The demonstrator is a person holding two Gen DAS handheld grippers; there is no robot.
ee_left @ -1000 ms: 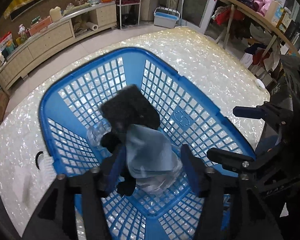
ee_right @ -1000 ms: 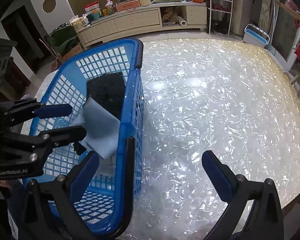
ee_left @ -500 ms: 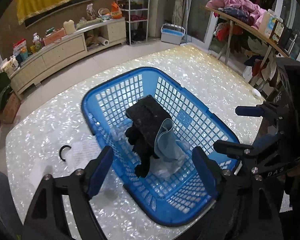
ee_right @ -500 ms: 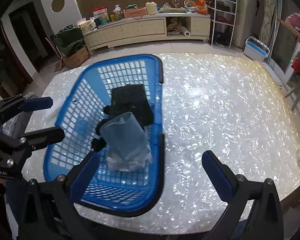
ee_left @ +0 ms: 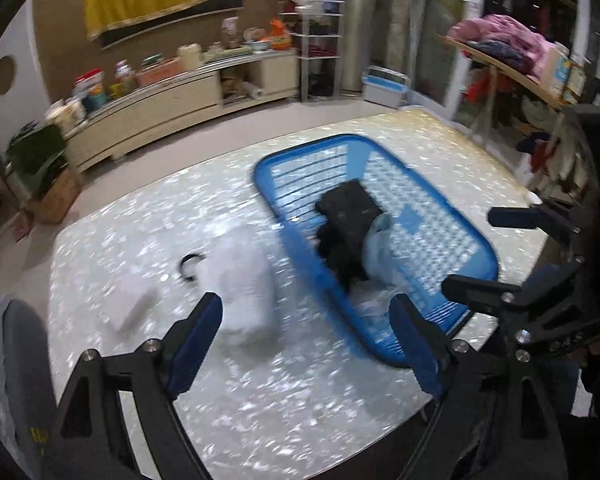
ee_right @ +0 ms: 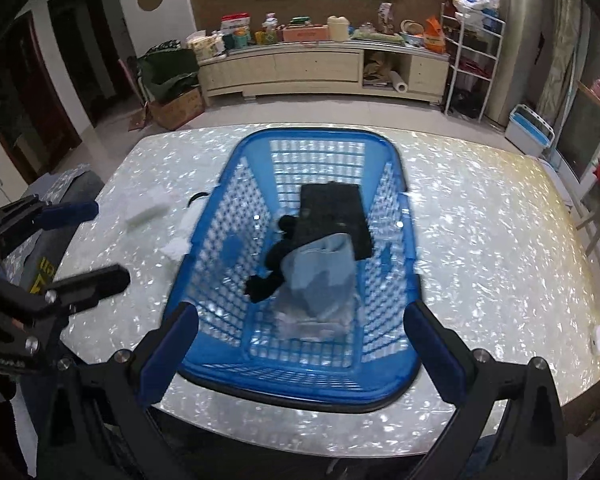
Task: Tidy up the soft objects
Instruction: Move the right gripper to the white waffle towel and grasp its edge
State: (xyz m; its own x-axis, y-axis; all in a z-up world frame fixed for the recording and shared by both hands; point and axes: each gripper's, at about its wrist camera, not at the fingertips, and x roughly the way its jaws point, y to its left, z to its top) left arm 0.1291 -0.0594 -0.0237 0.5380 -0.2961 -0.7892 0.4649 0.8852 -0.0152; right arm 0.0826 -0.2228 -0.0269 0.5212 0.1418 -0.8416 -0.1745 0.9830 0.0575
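Basket (ee_right: 396, 364) glossy blue plastic lattice. Table (ee_right: 480, 236) glossy pearly shell-pattern top. Black cloth (ee_right: 332, 208) matt, fuzzy. Pale blue cloth (ee_right: 320, 272) smooth. White cloth (ee_left: 244, 280) soft, matt.

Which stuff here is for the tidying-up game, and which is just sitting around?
For the job: blue basket, black cloth and pale blue cloth inside it, white cloth on the table.

Just lying about: black ring, cardboard box, paper roll.

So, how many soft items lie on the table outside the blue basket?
2, both left of the blue basket: a large white cloth with a black ring at its edge, right beside the basket wall, and a small white pad further left. The basket may hide more.
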